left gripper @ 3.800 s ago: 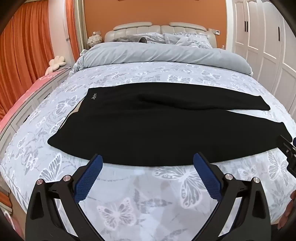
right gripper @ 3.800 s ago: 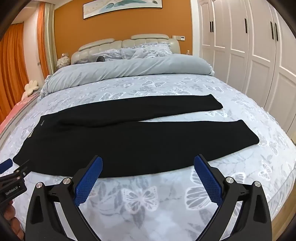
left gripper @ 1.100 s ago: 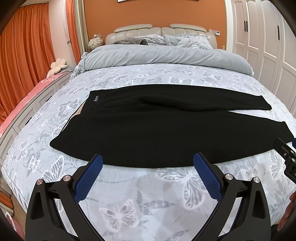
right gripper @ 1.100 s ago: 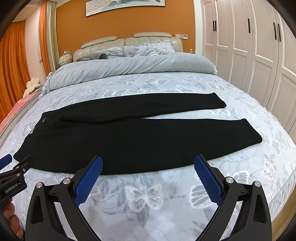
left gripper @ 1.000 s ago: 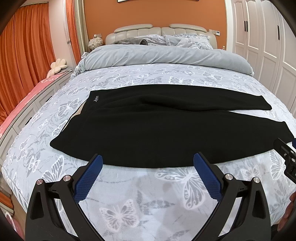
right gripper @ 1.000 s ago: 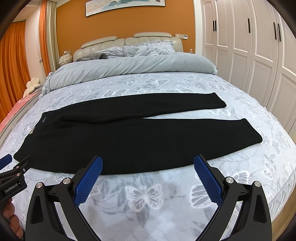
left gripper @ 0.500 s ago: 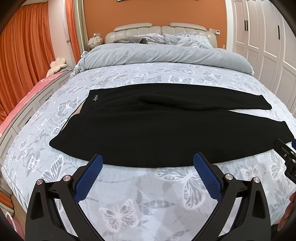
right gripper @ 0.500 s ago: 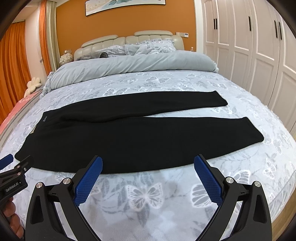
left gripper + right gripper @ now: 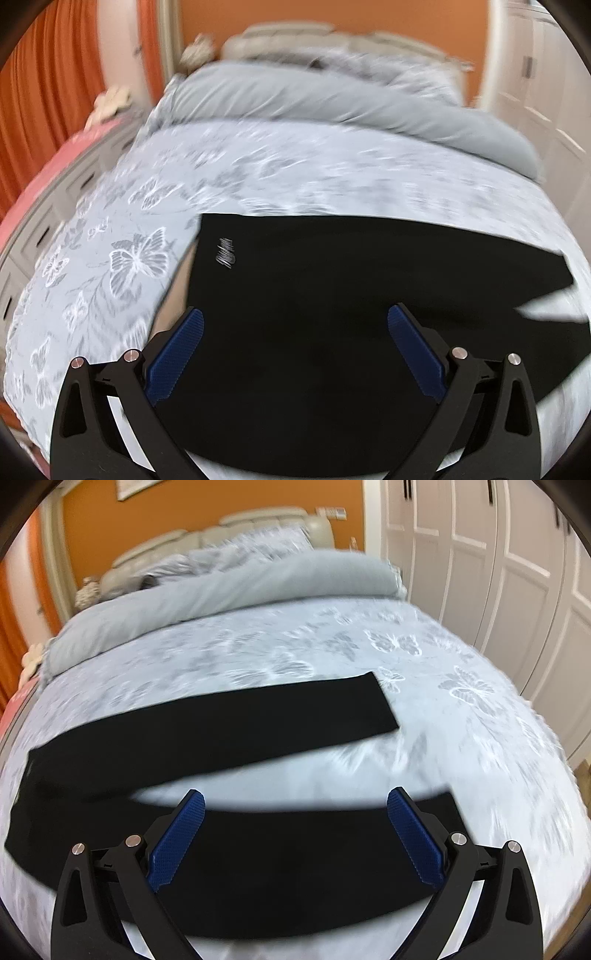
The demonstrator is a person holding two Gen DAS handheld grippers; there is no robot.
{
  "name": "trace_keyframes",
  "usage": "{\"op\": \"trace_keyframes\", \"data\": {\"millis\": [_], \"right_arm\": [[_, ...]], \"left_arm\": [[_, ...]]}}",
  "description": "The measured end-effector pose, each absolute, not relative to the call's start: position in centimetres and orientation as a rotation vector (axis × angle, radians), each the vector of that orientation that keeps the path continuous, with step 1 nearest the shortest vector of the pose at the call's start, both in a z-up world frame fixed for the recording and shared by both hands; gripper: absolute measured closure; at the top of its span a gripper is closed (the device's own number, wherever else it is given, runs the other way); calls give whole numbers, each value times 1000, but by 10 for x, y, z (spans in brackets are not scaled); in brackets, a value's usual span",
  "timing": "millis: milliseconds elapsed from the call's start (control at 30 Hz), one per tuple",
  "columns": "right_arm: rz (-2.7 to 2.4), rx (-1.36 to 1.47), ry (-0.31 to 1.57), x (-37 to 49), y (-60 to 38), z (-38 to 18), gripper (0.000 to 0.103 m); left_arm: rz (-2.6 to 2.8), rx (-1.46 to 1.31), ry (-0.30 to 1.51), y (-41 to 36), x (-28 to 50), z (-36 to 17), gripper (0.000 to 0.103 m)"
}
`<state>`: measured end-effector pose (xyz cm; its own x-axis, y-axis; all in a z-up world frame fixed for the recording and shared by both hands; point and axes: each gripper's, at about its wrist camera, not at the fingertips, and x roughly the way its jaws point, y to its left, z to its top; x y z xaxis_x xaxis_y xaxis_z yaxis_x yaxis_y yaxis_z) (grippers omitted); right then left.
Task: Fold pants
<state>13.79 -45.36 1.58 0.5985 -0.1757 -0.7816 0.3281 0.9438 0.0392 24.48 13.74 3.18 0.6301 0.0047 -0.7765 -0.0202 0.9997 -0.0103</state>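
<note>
I see the bed (image 9: 461,709) w/ a pale butterfly-print sheet. Black pants (image 9: 229,731) lie flat on it, spread across the near half, waistband left, legs running right, split apart. Far end: a rolled grey duvet (image 9: 236,590), w/ pillows (image 9: 258,542) behind it by the headboard.

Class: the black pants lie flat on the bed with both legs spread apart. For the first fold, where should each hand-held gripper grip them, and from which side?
Judging from the layout, pinch the near leg's front edge of the black pants: left hand-held gripper by the waistband end, right hand-held gripper by the cuff end. Come low from the foot of the bed, since that thin flat edge faces both open grippers.
</note>
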Motion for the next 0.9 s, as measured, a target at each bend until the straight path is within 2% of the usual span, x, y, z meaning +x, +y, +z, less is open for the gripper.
{"op": "trace_keyframes", "data": {"millis": [233, 400, 467, 500, 533, 567, 600, 633, 667, 900], "right_arm": [[-389, 233, 954, 250, -556, -30, 6], [-420, 241, 1033, 305, -592, -66, 6], [-419, 240, 1063, 315, -594, -79, 6], [-403, 234, 1067, 319, -591, -84, 16], [-387, 227, 1055, 319, -587, -85, 22], [-373, 219, 1026, 316, -581, -82, 47], [-343, 234, 1010, 313, -576, -78, 93], [-315, 270, 999, 311, -578, -75, 92], [-317, 278, 966, 304, -573, -64, 92], [-196, 196, 744, 209, -534, 40, 93]], "left_arm": [[117, -213, 1053, 197, 386, -40, 5], [129, -156, 1192, 186, 440, -95, 5], [154, -87, 1157, 178, 444, -97, 5], [159, -51, 1147, 173, 446, -99, 5], [163, -45, 1140, 172, 446, -99, 15], [161, -43, 1127, 172, 446, -96, 26], [163, -42, 1117, 171, 444, -92, 57], [174, -62, 1110, 173, 440, -85, 90], [195, -92, 1110, 178, 436, -78, 95], [44, -182, 936, 199, 352, 12, 97]]}}
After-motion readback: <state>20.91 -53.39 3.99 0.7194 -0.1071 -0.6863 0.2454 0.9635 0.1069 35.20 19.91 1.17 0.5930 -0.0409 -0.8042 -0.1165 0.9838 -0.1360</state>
